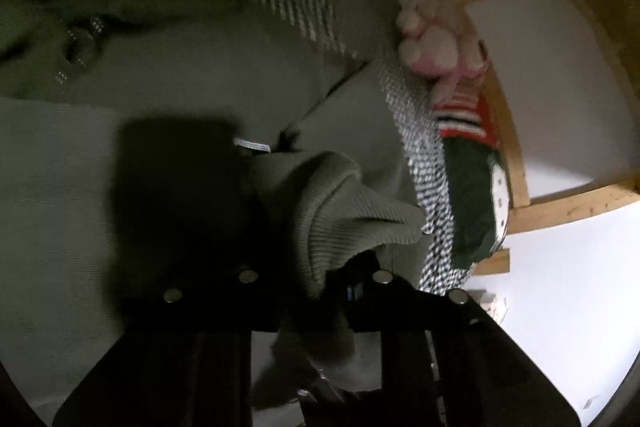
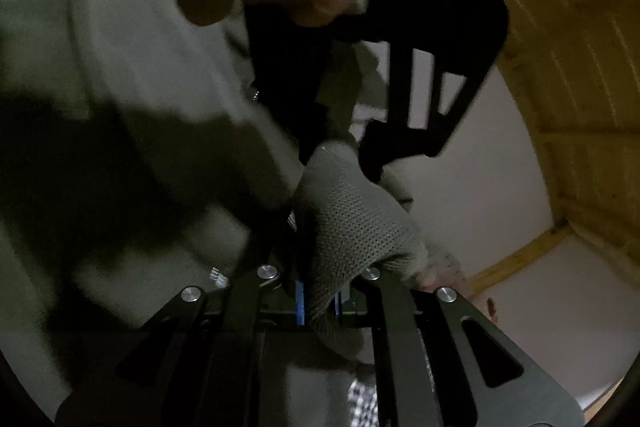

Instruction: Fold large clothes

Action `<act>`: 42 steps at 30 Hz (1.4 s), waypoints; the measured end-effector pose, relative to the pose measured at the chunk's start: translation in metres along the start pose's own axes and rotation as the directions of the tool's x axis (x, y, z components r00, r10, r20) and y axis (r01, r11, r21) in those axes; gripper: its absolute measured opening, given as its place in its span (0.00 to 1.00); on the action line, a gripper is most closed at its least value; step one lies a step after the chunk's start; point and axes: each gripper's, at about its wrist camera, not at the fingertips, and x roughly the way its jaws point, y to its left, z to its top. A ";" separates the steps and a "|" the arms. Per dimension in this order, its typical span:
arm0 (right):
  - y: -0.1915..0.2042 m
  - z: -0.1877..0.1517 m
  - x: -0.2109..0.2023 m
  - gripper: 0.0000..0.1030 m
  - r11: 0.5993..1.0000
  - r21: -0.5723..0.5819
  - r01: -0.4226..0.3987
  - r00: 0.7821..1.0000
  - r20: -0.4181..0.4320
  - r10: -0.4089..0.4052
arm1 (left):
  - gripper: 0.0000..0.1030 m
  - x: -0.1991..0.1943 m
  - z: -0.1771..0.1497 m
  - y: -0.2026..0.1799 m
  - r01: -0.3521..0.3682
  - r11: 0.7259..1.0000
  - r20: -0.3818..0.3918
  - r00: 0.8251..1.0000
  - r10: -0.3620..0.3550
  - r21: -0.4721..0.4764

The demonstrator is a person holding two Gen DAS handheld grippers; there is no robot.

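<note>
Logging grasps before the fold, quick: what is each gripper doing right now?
Left gripper: shut on the green sweater.
Right gripper: shut on the same sweater's knit edge.

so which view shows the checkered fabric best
Left wrist view: the checkered fabric runs in a long strip beside the green sweater. Right wrist view shows only a small, dim patch at the bottom edge.
</note>
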 end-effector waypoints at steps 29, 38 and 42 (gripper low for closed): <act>0.156 0.212 0.003 0.36 0.973 -0.116 -0.199 0.978 0.042 0.205 | 0.87 -0.235 -0.014 0.073 -0.315 0.947 0.414 0.856 0.308 -0.054; 0.098 0.142 -0.057 0.97 0.840 -0.050 -0.540 0.830 0.136 0.541 | 0.88 -0.166 0.008 0.078 -0.367 0.930 0.268 0.894 0.360 -0.023; 0.063 0.086 -0.051 0.97 0.828 0.099 -0.551 0.832 0.136 0.538 | 0.88 -0.152 -0.001 0.103 -0.432 0.899 0.285 0.854 0.435 -0.075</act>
